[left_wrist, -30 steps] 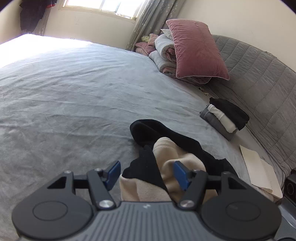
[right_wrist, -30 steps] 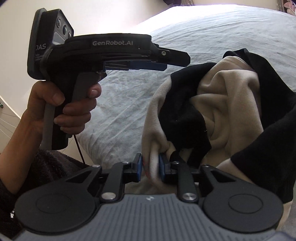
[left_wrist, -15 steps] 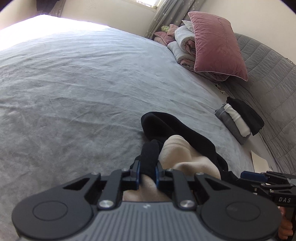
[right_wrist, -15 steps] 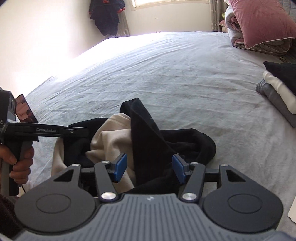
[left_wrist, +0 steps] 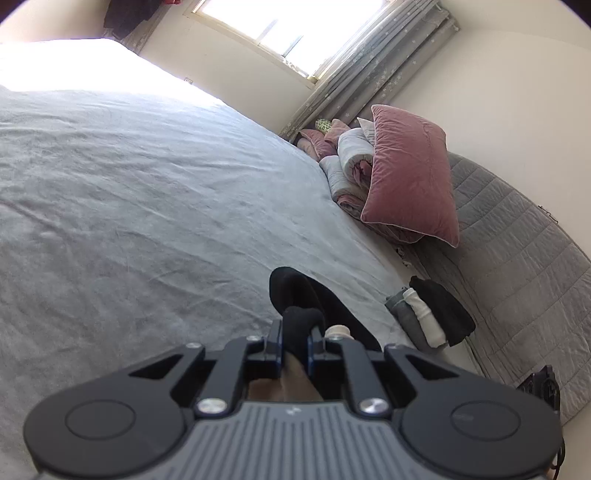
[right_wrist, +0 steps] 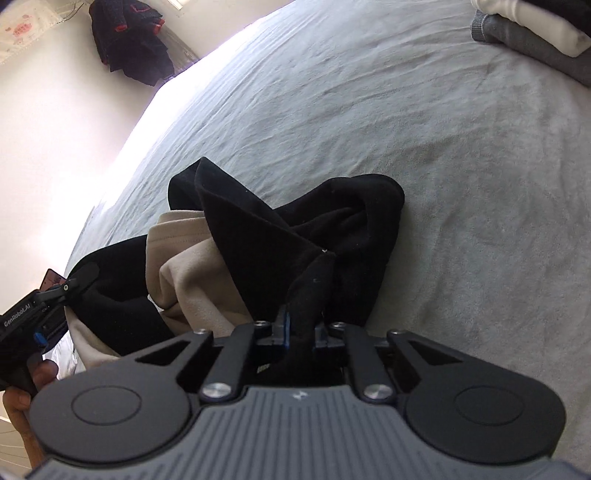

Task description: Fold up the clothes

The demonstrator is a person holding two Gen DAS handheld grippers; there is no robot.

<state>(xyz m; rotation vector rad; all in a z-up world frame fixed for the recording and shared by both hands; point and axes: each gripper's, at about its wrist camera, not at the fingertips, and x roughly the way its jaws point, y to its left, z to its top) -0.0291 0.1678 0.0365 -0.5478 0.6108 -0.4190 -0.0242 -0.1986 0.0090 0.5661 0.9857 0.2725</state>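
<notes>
Garment (right_wrist: 280, 251): one piece, black outside, beige fleece inside. Crumpled in a heap on the grey bed (right_wrist: 461, 184), lower centre of the right wrist view. A black fold peaks above the heap; beige lining shows at its left side. In the left wrist view only a black bunch (left_wrist: 295, 295) and a sliver of beige appear, low centre.

Left gripper (left_wrist: 295, 341): fingers drawn close, clamped on a black fold of the garment. In the right wrist view it sits at the left edge (right_wrist: 74, 280), its tip against black cloth, a hand (right_wrist: 22, 391) on its handle at lower left.

Right gripper (right_wrist: 301, 332): fingers drawn close on a black fold that rises taut from between them to the heap.

Changes: half a second ago the right gripper stood open astride the black cloth; it has since closed on it. The left gripper was already clamped then, having been open one second ago. The left camera has tipped upward, so the window (left_wrist: 280, 29) at top centre now shows.

Other items, left wrist view: pink pillow (left_wrist: 410, 173) at right, leaning on rolled bedding (left_wrist: 351, 162); folded stack (left_wrist: 428, 317) of grey, white and black at lower right, beside the grey headboard (left_wrist: 517, 258).
</notes>
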